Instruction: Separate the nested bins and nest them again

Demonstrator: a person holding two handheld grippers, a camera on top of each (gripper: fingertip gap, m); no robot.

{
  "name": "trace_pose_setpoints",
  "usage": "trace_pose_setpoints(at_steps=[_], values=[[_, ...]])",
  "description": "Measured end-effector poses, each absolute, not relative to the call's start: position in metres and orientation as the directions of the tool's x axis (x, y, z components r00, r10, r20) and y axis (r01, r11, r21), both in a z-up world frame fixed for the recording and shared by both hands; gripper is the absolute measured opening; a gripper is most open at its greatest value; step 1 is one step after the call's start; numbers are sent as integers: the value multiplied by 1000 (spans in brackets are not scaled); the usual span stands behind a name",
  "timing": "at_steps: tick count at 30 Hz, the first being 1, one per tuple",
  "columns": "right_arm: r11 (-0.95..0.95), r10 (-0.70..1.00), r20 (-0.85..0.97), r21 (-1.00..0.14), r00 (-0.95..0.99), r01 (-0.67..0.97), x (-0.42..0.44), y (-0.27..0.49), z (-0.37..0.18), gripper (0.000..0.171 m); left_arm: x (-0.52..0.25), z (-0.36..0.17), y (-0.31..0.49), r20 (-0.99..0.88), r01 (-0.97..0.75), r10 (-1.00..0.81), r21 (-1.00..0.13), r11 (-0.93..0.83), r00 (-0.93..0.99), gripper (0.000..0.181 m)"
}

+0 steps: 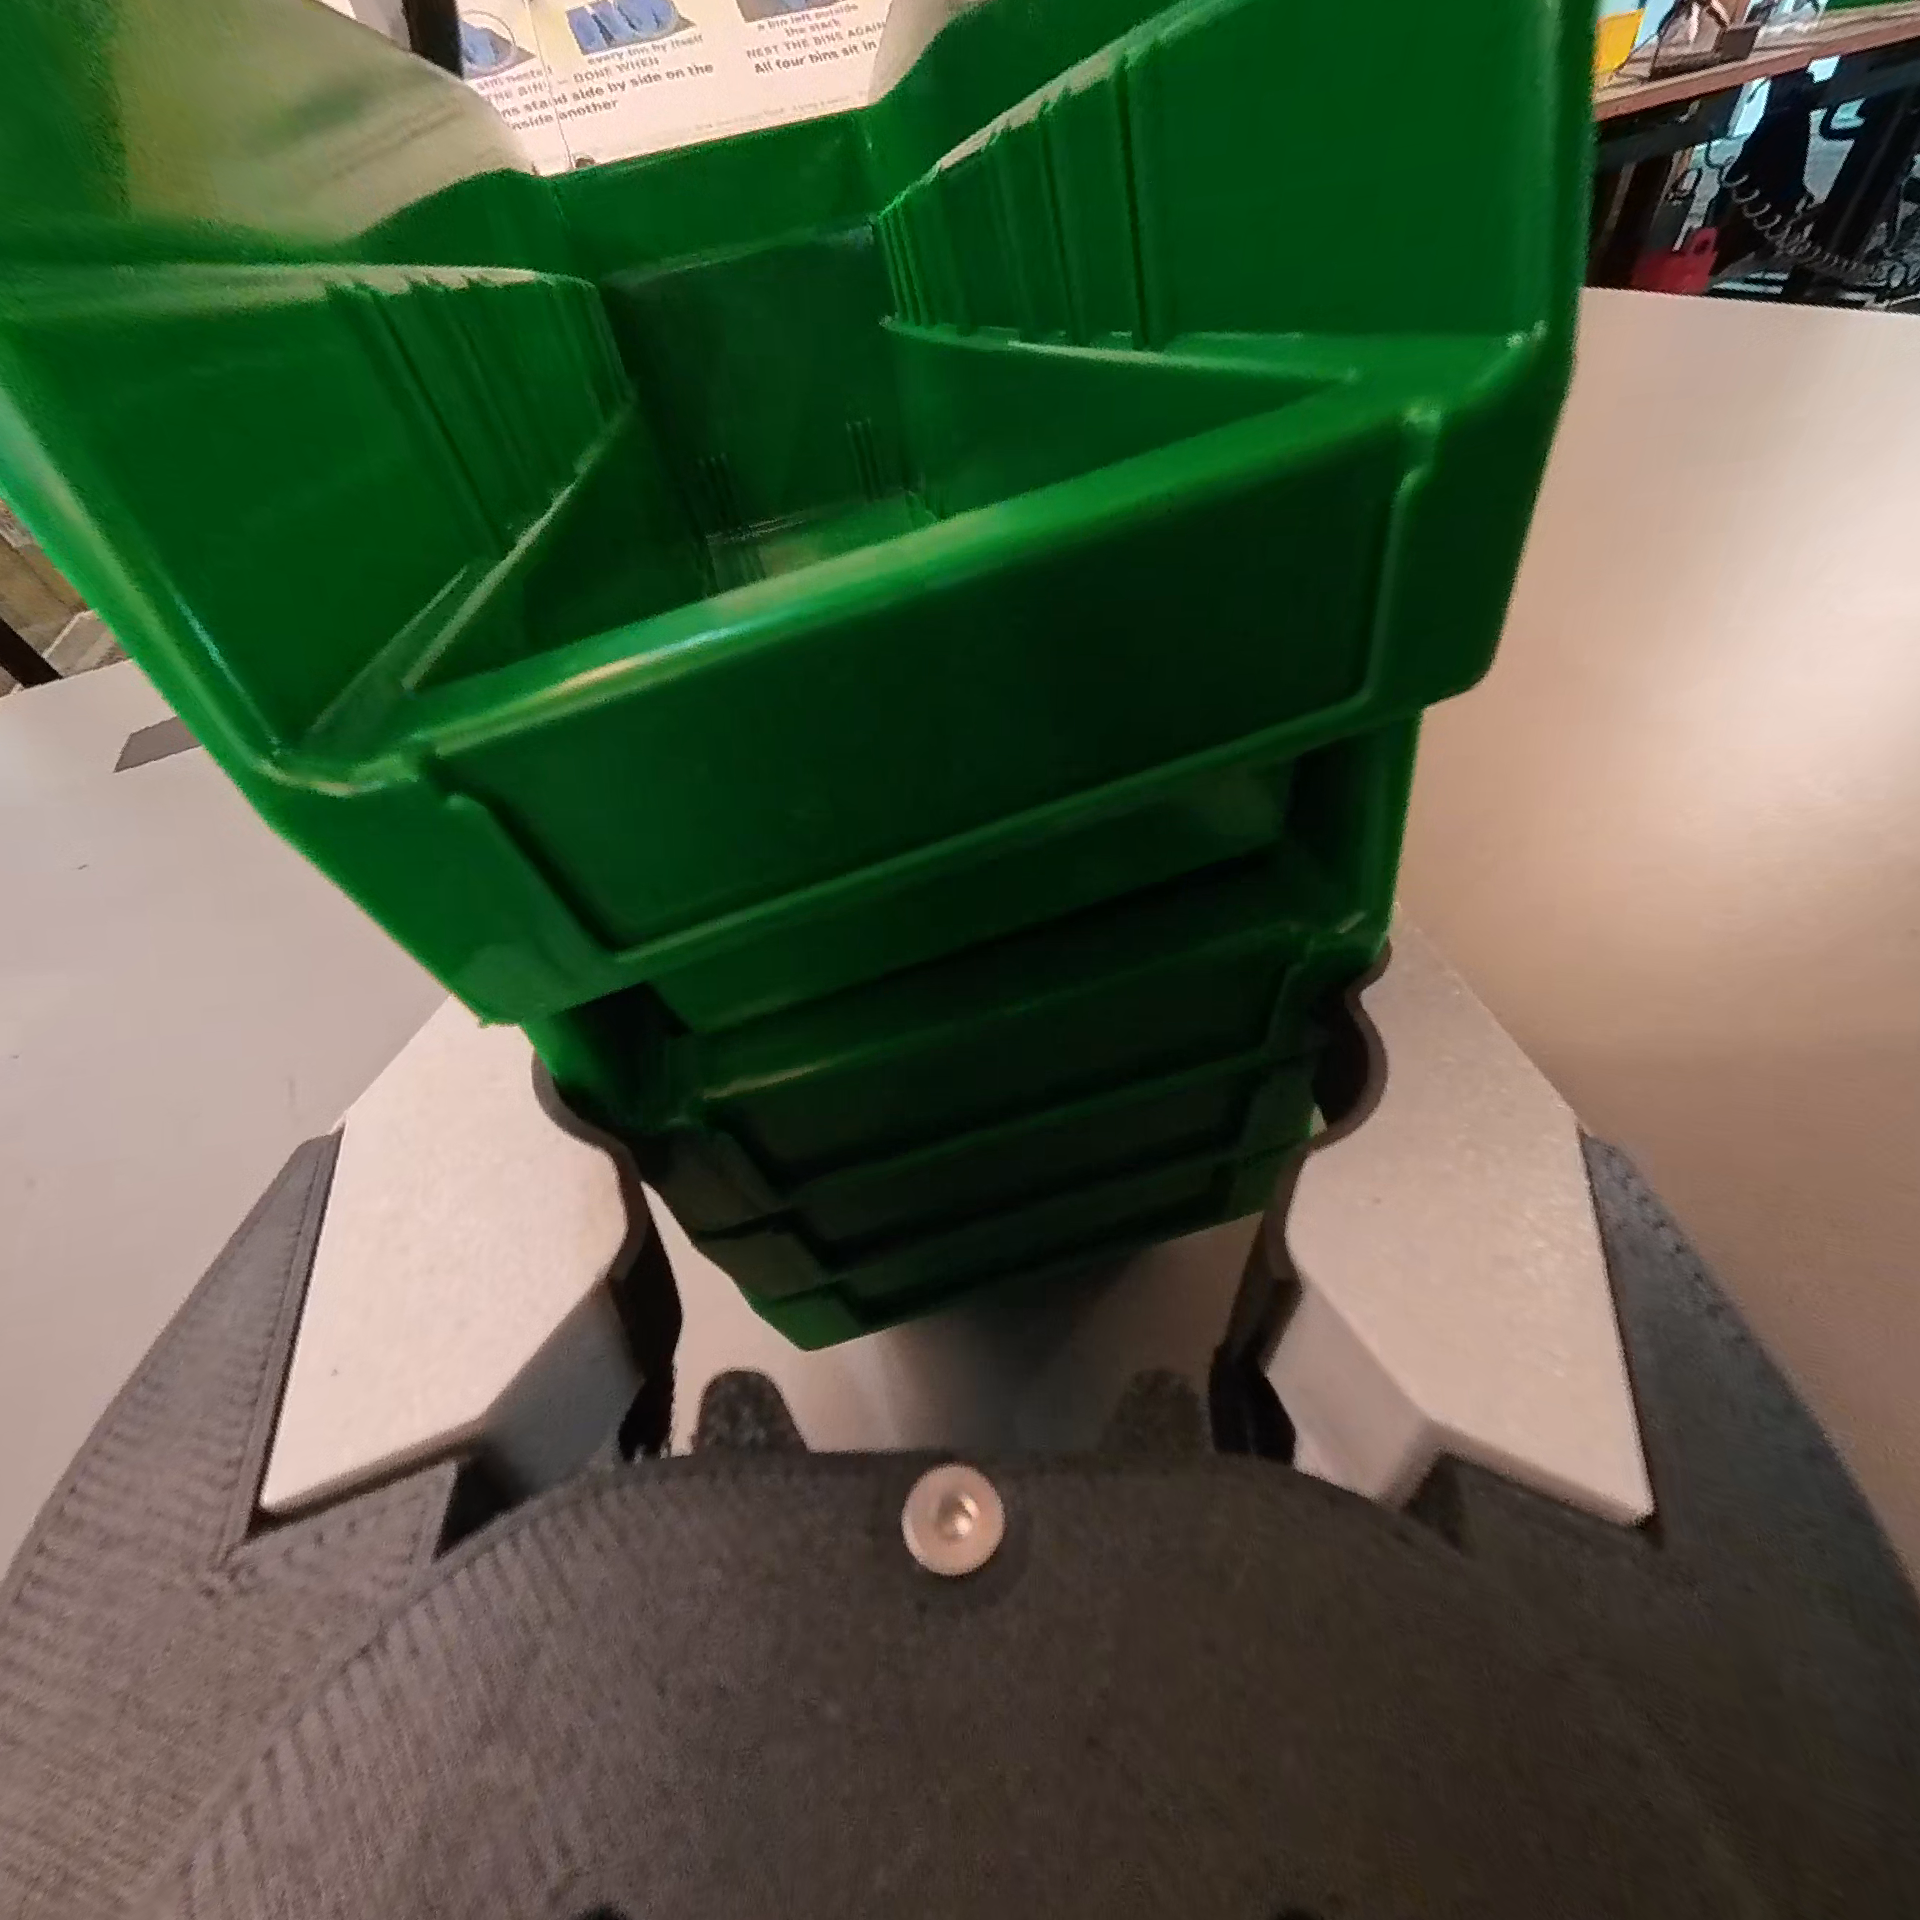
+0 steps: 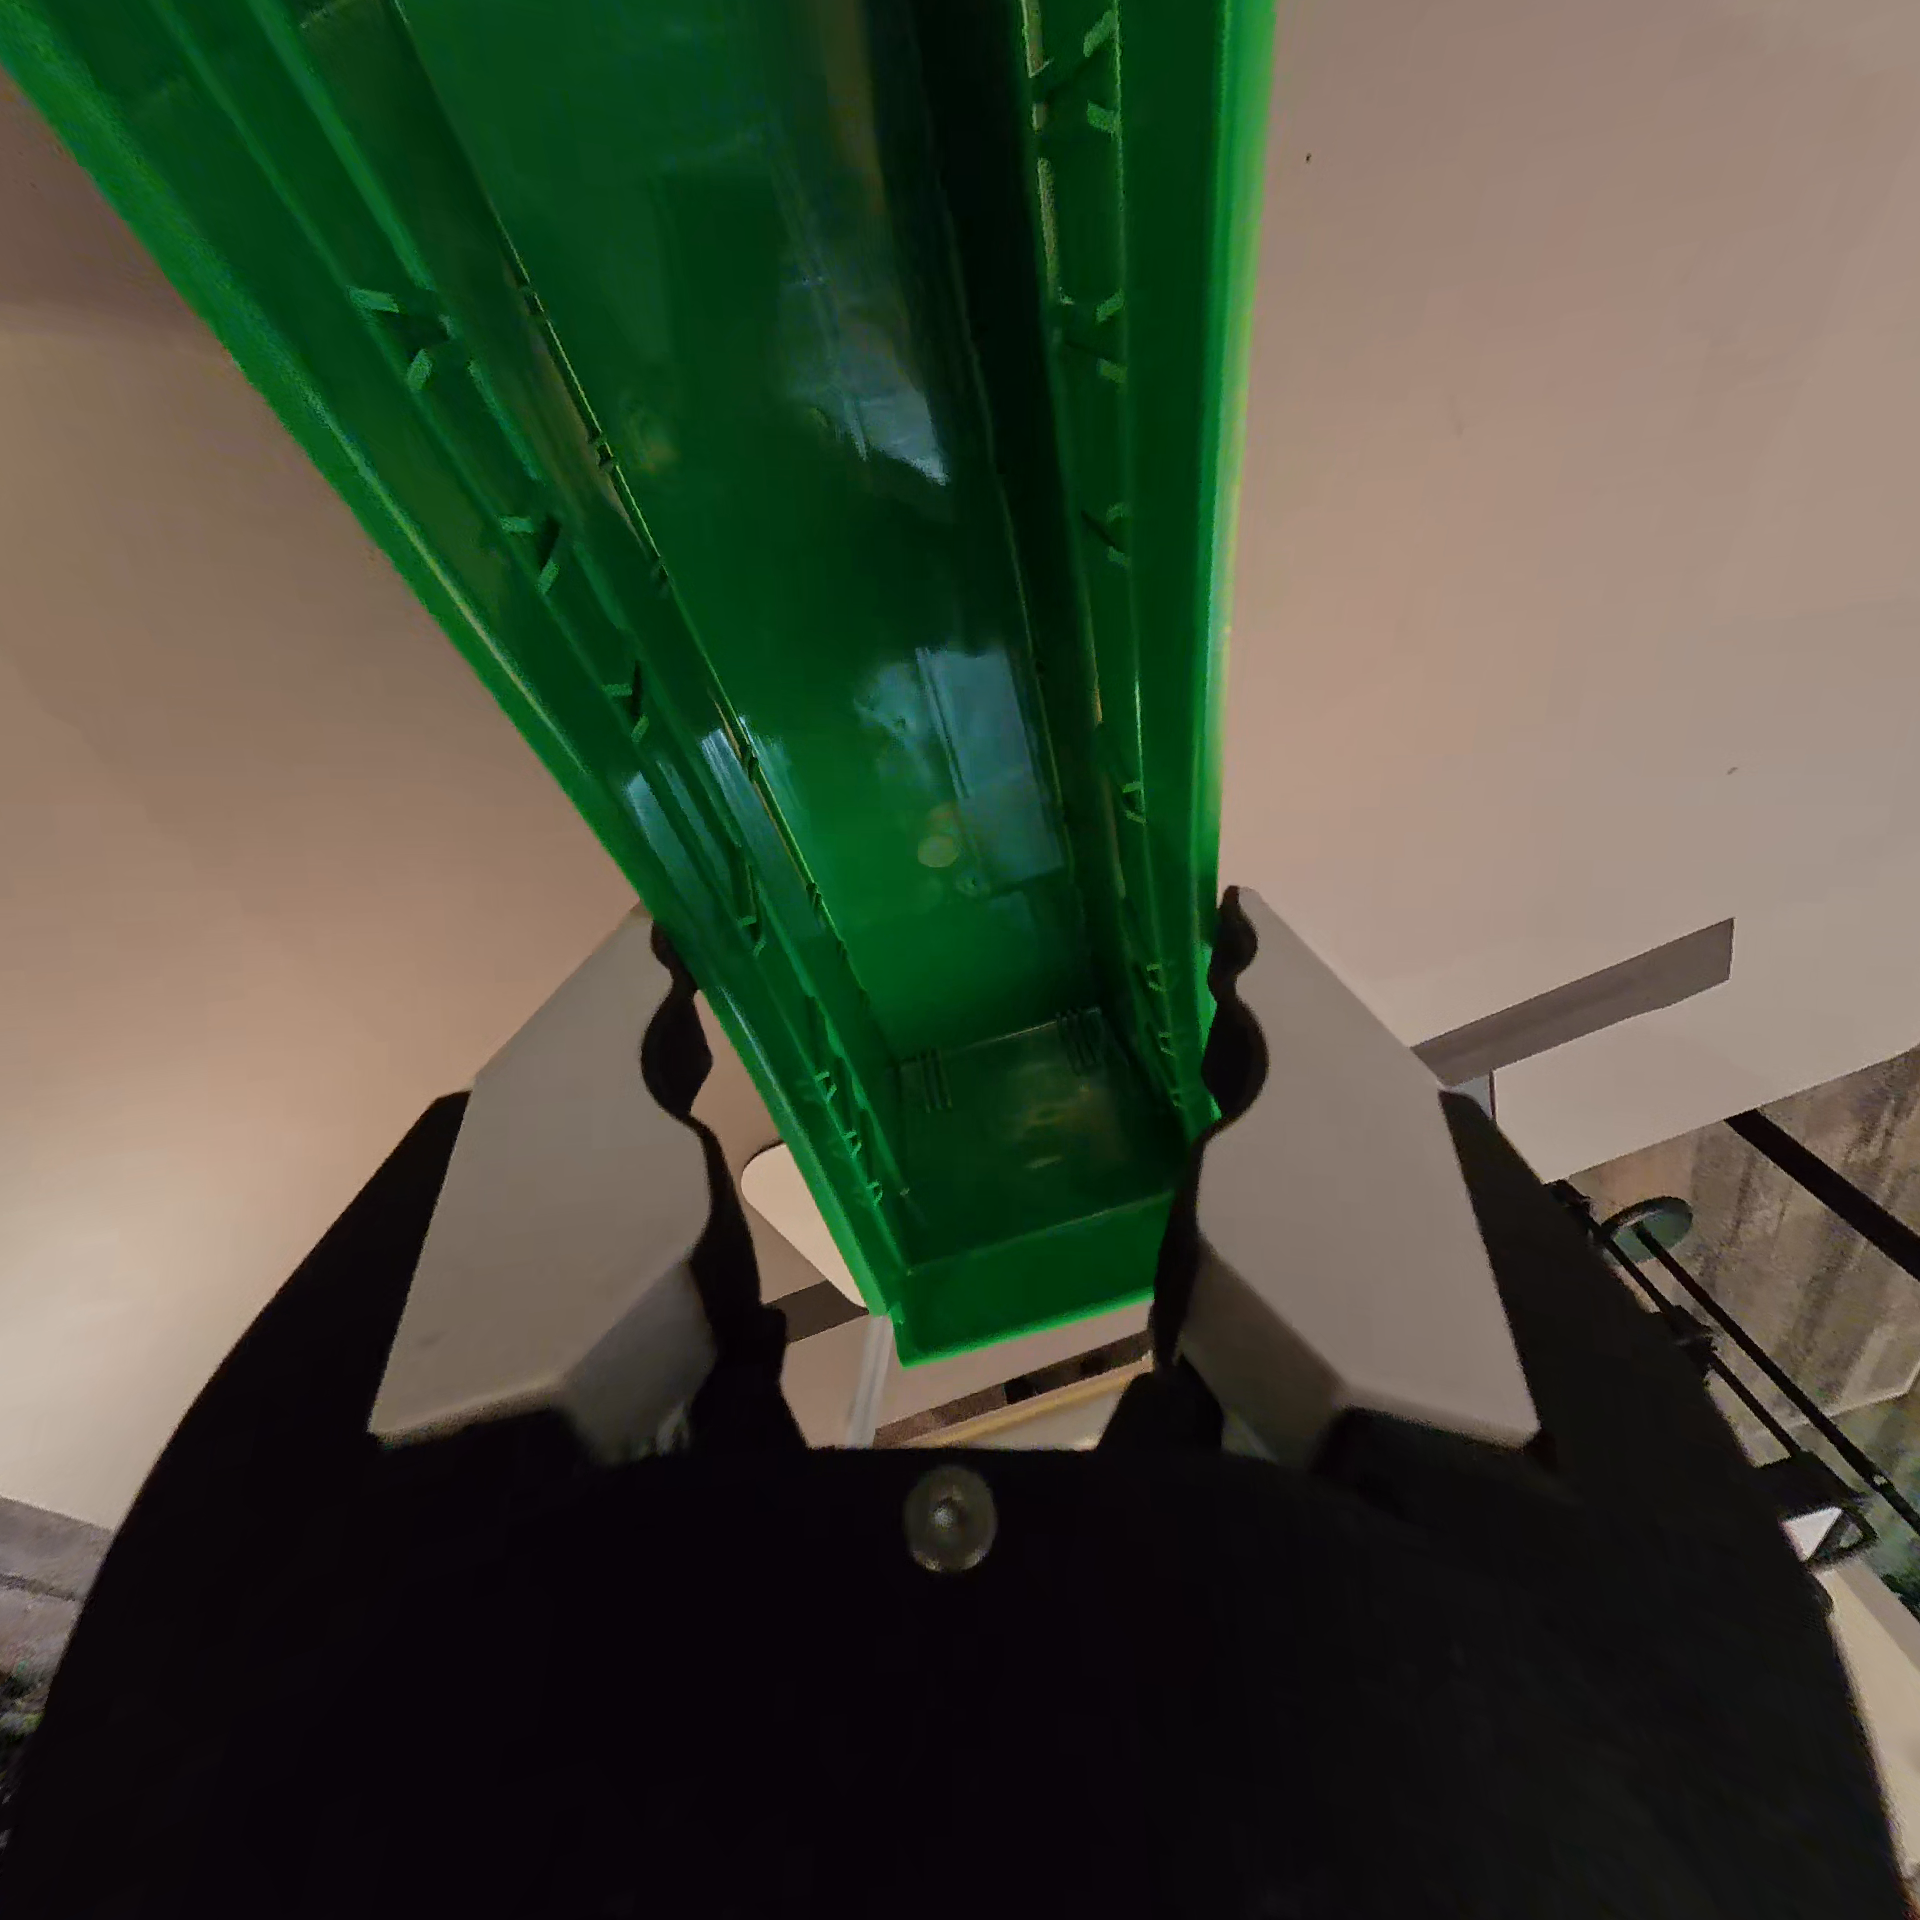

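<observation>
A stack of nested green bins (image 1: 997,1101) stands on the white table (image 1: 1662,727). My left gripper (image 1: 966,1070) is shut on the lower bins of the stack, one finger against each side. The top green bin (image 1: 904,748) is tilted and partly lifted out of the stack, its open side towards the camera. In the right wrist view the same kind of green bin (image 2: 831,520) runs away from the camera, and my right gripper (image 2: 945,1039) is shut on its near end, with the fingers (image 2: 1340,1143) against its side walls.
A grey tape mark (image 1: 156,743) lies on the table at the left and also shows in the right wrist view (image 2: 1590,987). A printed sheet (image 1: 675,73) stands behind the bins. Shelving with clutter (image 1: 1766,156) is at the far right. The table edge (image 2: 1455,1070) is near my right gripper.
</observation>
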State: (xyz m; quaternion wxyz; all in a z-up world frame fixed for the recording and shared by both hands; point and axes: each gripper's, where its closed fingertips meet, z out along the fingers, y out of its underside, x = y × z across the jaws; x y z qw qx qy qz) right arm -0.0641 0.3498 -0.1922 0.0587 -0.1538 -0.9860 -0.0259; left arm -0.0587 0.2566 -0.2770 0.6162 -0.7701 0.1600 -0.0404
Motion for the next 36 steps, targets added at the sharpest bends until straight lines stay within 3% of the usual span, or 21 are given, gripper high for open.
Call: trace_pose_setpoints(at_steps=[11,25,31,36], values=[[950,307,155,2,-939,311,-65,347,-171,91,-59,-277,257,-139,-200,-294,-962,-188,946,138],[908,363,294,100,-884,406,-13,360,-98,91,-59,-277,257,-138,-198,-292,-962,-188,946,138],[868,426,257,155,-867,472,44,366,-103,91,-60,-277,257,-133,-193,-287,-962,-193,949,138],[869,432,176,181,-885,460,76,354,-147,92,-66,-278,256,-131,-190,-278,-961,-199,952,137]])
